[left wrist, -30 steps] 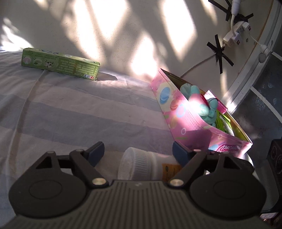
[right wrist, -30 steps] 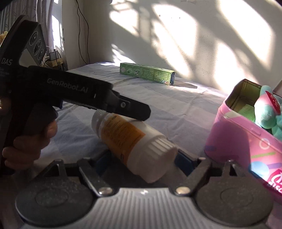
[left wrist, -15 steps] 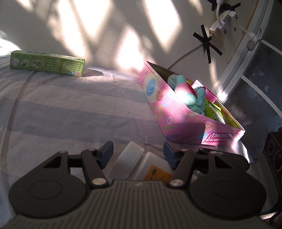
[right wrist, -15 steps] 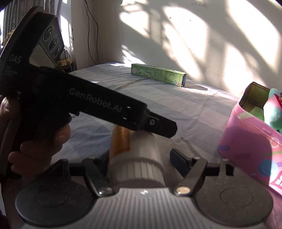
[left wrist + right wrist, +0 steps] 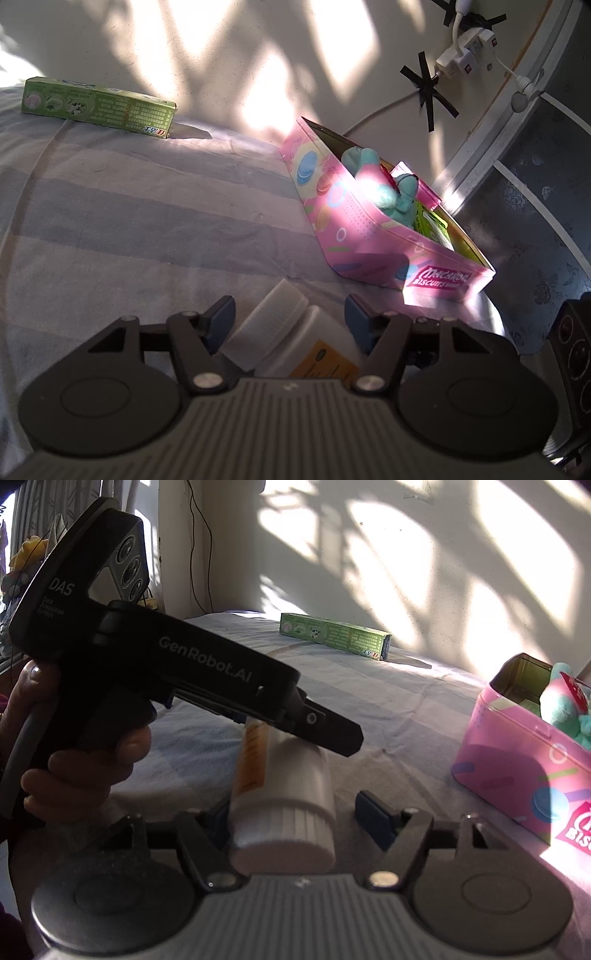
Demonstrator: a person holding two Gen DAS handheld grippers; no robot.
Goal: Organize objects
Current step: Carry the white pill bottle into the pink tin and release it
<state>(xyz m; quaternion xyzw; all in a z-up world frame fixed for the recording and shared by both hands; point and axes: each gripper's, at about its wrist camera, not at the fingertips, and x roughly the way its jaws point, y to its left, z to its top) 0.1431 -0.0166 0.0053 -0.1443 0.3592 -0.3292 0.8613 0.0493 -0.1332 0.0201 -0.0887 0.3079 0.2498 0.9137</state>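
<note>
A white pill bottle [image 5: 291, 336] with a ribbed cap and an orange label lies between the wide-apart fingers of my left gripper [image 5: 290, 317]. The fingers do not press on it. In the right wrist view the bottle [image 5: 280, 786] sits cap-first between the open fingers of my right gripper [image 5: 295, 821], under the left gripper's black body [image 5: 192, 675]. A pink biscuit tin [image 5: 362, 229] stands open to the right and holds a teal plush toy [image 5: 391, 192] and green packets. The tin [image 5: 517, 760] shows at the right. A green toothpaste box [image 5: 96, 105] lies far left by the wall.
The surface is a bed with a lilac and grey striped sheet [image 5: 129, 206]. A white wall stands behind it with a taped power strip [image 5: 465, 51] and cable. A grey patterned panel [image 5: 535, 206] is on the right beyond the bed's edge.
The bottle has turned from lying across the right gripper's view to pointing cap-first at it. The left gripper has shifted over it, and its fingers stand a little closer together than a second ago.
</note>
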